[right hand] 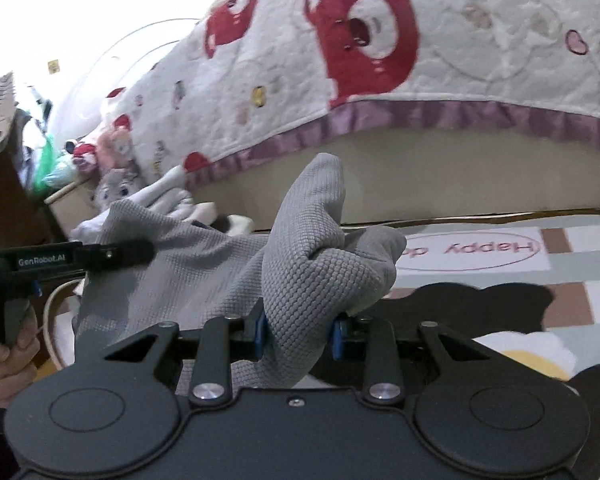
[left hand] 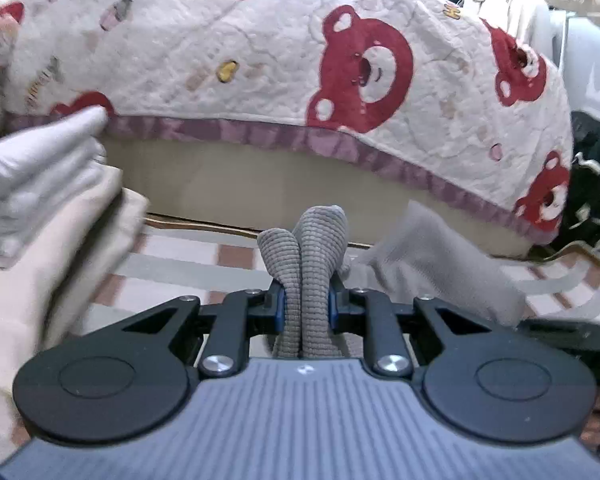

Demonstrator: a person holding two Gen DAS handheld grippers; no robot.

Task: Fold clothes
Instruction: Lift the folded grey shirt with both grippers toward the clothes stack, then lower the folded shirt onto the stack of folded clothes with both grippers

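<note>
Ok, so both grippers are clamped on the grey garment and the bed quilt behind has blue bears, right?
Not quite: the bears on the quilt are red, as both wrist views show. The rest holds: left gripper and right gripper each pinch the grey garment.

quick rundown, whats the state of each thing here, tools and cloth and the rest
left tool: shut on a bunched fold of the grey garment
right tool: shut on another bunch of the grey garment
grey garment: crumpled, lifted off the mat, slung between both tools
bear quilt: draped over the bed edge
folded clothes: stacked at the left
checked mat: lying flat
</note>
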